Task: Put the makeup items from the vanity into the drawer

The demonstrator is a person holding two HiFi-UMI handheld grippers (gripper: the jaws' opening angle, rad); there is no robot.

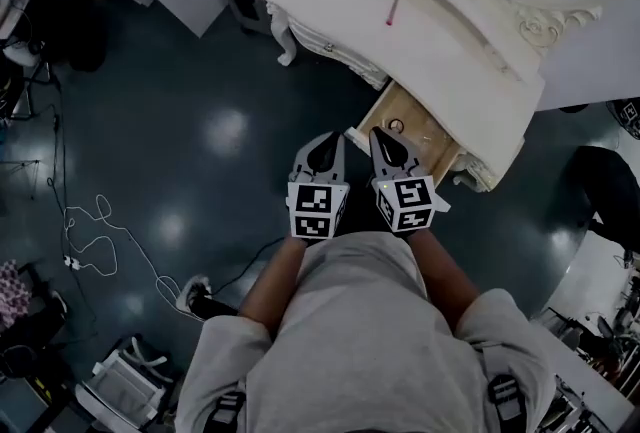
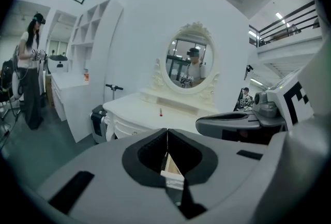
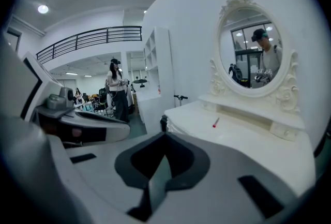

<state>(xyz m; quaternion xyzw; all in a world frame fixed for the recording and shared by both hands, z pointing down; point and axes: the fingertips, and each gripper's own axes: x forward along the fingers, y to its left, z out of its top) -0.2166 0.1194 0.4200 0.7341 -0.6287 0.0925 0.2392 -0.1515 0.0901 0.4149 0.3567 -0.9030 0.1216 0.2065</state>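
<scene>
White vanity [image 1: 440, 31] ahead, ornate, with an oval mirror [image 2: 190, 65] on its back edge. Top almost bare.

Drawer [image 1: 432, 143] pulled out toward the person, pale wood inside. Holds a small round thing [image 1: 396, 126], too small to identify. Ready to receive, so no handle work needed.

Left gripper [image 1: 328, 137] and right gripper [image 1: 378, 134] side by side, just short of the drawer front, angled slightly down. Both closed tight, pads meeting, nothing pinched in either.

One task item in sight: a red makeup stick [image 1: 391, 11], thin, lying flat and alone near the middle of the vanity top, well apart from both grippers and from the drawer. Also visible in the left gripper view [image 2: 161, 112] and the right gripper view [image 3: 215, 122].

Step in hand, by judgement: the reach for the stick. To do it well:
- Open one gripper before arriving, not over the stick.
- Come in from above, jaws across the stick's narrow width, not along its length.
- Bring the pads down close to the tabletop; such a slim thing probably rolls if nudged on one side.
- Pinch near the middle to keep it level.
- Hold the other gripper clear of the drawer mouth.
</scene>
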